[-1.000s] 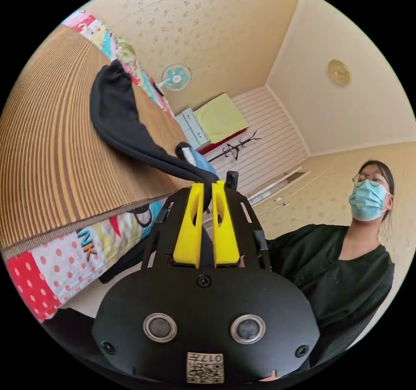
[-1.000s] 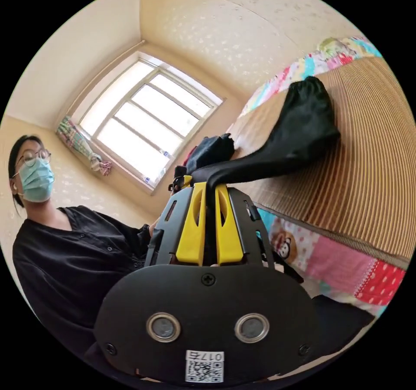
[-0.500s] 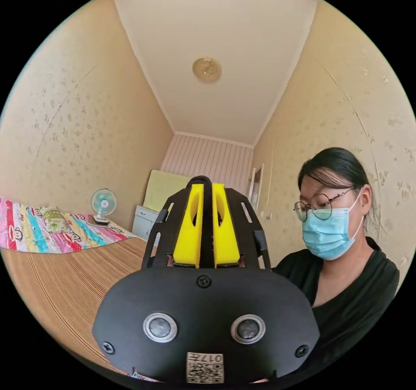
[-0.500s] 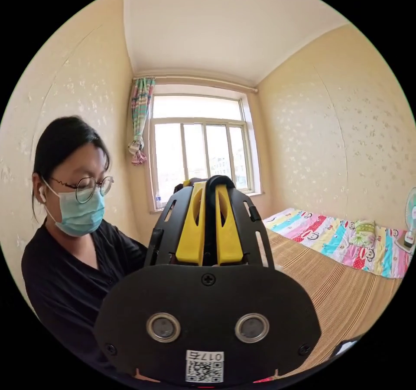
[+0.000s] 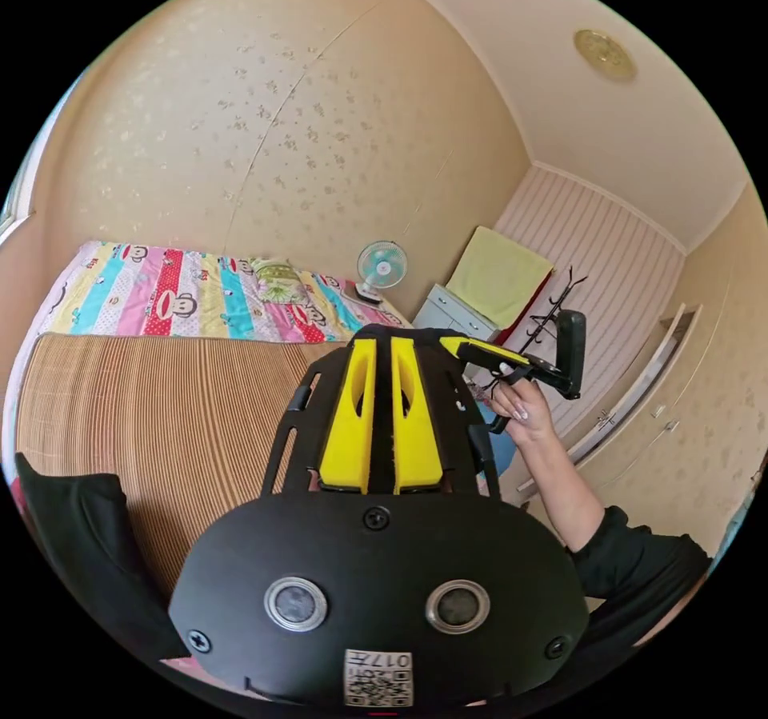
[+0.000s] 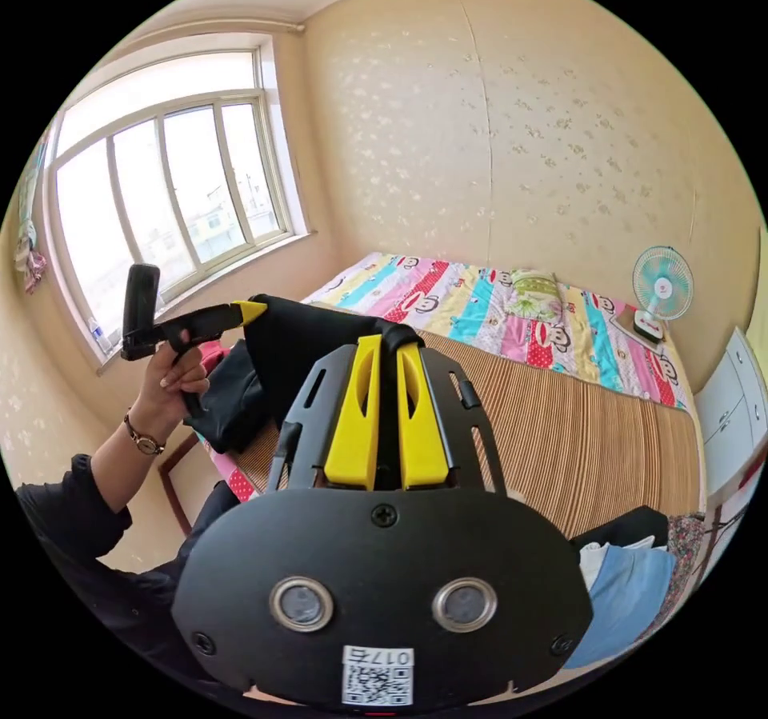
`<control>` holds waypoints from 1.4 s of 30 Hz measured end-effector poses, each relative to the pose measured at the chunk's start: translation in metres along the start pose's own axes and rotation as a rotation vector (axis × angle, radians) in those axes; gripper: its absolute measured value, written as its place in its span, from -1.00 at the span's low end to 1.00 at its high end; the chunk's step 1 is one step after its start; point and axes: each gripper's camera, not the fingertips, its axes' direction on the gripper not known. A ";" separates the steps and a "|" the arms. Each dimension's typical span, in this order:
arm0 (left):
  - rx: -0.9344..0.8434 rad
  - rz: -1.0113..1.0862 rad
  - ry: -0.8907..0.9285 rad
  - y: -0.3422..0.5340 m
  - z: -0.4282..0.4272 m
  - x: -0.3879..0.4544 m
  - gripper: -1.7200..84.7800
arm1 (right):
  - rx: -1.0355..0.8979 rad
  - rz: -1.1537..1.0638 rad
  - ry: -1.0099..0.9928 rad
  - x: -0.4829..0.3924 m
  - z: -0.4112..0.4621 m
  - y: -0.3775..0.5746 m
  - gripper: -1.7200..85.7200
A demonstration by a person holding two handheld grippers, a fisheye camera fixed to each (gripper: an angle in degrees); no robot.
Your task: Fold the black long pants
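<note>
The black long pants [image 6: 296, 343] are held up over the bed, a band of their fabric stretched between both grippers. My right gripper [image 6: 384, 341] is shut on one end of that band, with dark cloth showing between its yellow jaws. My left gripper [image 6: 252, 309], held by a hand [image 6: 172, 375], pinches the other end. In the left gripper view, the left gripper [image 5: 382, 343] is shut with a dark strip between its jaws. The right gripper [image 5: 452, 343] sits close to its right. More black cloth [image 5: 72, 527] hangs at the lower left.
Below lies a bed with a striped bamboo mat [image 6: 576, 439] and a colourful quilt [image 6: 480, 295] at the far end. A dark pile [image 6: 228, 407] lies near the window side. Blue and white clothes [image 6: 624, 583] lie at the near right edge. A small fan [image 6: 662, 279] stands by the wall.
Both cameras have swung round from the person's face to look down over the bed. The pants, trailing on the mat a second ago, are now lifted and stretched between the grippers.
</note>
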 end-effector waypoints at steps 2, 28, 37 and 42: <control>-0.055 -0.013 0.003 0.035 0.025 -0.023 -0.87 | -0.017 0.028 -0.045 0.013 0.031 0.033 -0.94; -0.399 -0.526 0.041 0.267 0.188 -0.174 -0.54 | -0.372 0.525 -0.443 0.189 0.208 0.366 -0.54; -0.320 -0.633 0.288 0.344 0.152 -0.145 -0.71 | -0.308 0.591 -0.745 0.144 0.171 0.446 -0.66; -0.138 -0.527 0.180 0.328 0.052 -0.094 -0.73 | -0.194 0.461 -0.836 0.085 0.119 0.419 -0.70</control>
